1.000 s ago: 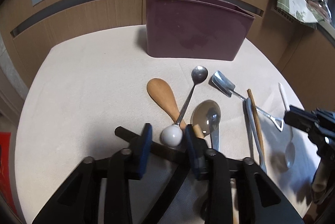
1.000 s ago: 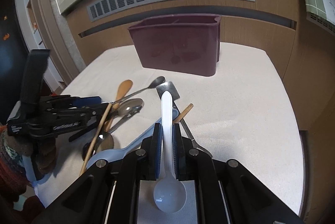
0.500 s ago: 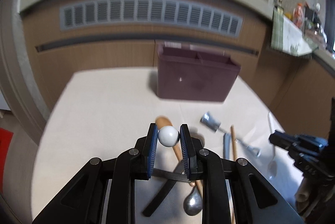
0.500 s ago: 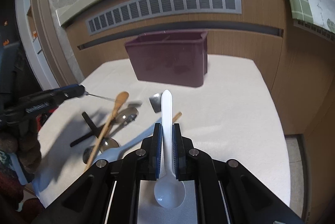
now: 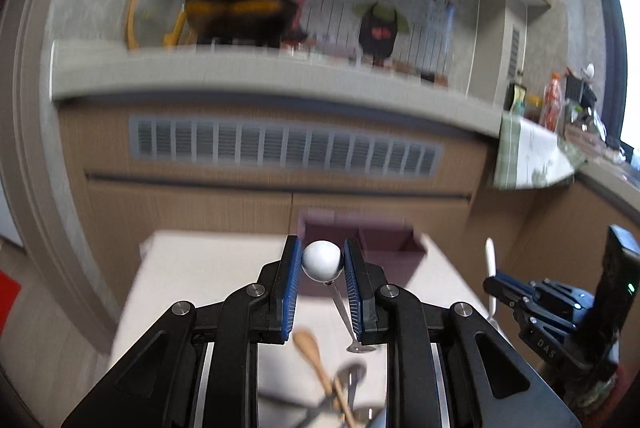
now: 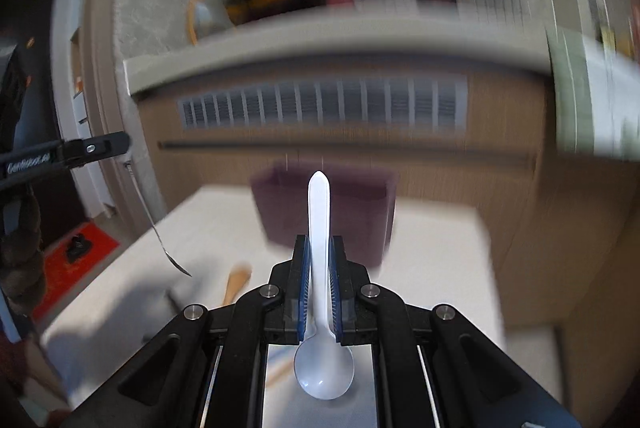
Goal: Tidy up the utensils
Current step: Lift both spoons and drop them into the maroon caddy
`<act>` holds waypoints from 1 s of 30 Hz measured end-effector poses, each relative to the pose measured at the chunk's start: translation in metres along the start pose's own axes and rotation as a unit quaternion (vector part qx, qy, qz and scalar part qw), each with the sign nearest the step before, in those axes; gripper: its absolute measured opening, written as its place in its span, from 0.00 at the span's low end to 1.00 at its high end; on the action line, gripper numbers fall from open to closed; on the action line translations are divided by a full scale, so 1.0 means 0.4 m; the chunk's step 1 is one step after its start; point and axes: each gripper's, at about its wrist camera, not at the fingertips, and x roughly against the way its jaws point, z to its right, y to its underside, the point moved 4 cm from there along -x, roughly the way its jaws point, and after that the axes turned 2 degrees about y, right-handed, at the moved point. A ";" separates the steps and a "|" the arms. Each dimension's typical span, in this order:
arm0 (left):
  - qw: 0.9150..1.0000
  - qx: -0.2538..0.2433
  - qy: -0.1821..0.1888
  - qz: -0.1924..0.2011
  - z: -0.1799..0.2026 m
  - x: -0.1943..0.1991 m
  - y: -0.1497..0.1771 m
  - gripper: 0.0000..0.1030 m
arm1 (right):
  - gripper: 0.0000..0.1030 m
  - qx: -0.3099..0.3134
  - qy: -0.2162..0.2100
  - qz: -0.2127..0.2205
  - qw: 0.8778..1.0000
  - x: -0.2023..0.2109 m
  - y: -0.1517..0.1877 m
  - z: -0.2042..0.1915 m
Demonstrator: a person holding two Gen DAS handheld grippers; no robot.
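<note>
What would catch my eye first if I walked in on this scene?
Probably the white ball pinched in the left tongs, its thin metal spoon dangling below. Next, the white plastic spoon clamped in the right tongs, handle pointing toward the maroon bin at the table's far side.

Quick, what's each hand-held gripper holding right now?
Left hand-held gripper: shut on the ball-ended metal spoon.
Right hand-held gripper: shut on the white plastic spoon.

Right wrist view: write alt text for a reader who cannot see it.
The right gripper clamps a white plastic spoon, handle pointing forward at a blurred maroon utensil caddy on a pale table. At left, the left gripper dangles a thin metal spoon.
</note>
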 end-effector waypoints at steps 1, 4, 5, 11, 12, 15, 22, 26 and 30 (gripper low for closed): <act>1.000 -0.004 0.000 0.015 0.004 -0.001 -0.032 0.22 | 0.08 0.024 0.011 0.023 0.999 0.004 -0.029 -0.016; 0.999 -0.017 0.003 0.045 0.011 -0.030 -0.124 0.22 | 0.08 0.117 0.046 0.114 0.985 0.001 -0.141 -0.092; 0.999 -0.012 0.002 0.048 0.000 -0.043 -0.142 0.22 | 0.08 0.133 0.046 0.126 0.982 -0.003 -0.157 -0.109; 0.999 0.042 -0.021 -0.011 -0.099 -0.099 -0.122 0.22 | 0.08 0.072 -0.042 0.059 0.995 -0.100 -0.155 -0.129; 0.999 0.043 -0.025 -0.021 -0.111 -0.098 -0.112 0.22 | 0.08 0.063 -0.052 0.045 0.996 -0.111 -0.147 -0.122; 0.997 0.038 -0.052 -0.035 -0.124 -0.086 -0.083 0.22 | 0.08 0.013 -0.060 0.024 0.998 -0.131 -0.147 -0.070; 0.998 -0.006 -0.061 -0.031 -0.039 -0.098 -0.106 0.22 | 0.08 -0.063 0.000 0.073 0.995 -0.093 -0.273 0.067; 0.998 -0.031 -0.058 -0.027 0.008 -0.128 -0.132 0.22 | 0.08 -0.062 0.024 0.078 0.995 -0.090 -0.343 0.098; 0.998 -0.039 -0.051 -0.030 0.027 -0.166 -0.147 0.22 | 0.08 -0.129 0.027 0.069 0.989 -0.119 -0.375 0.184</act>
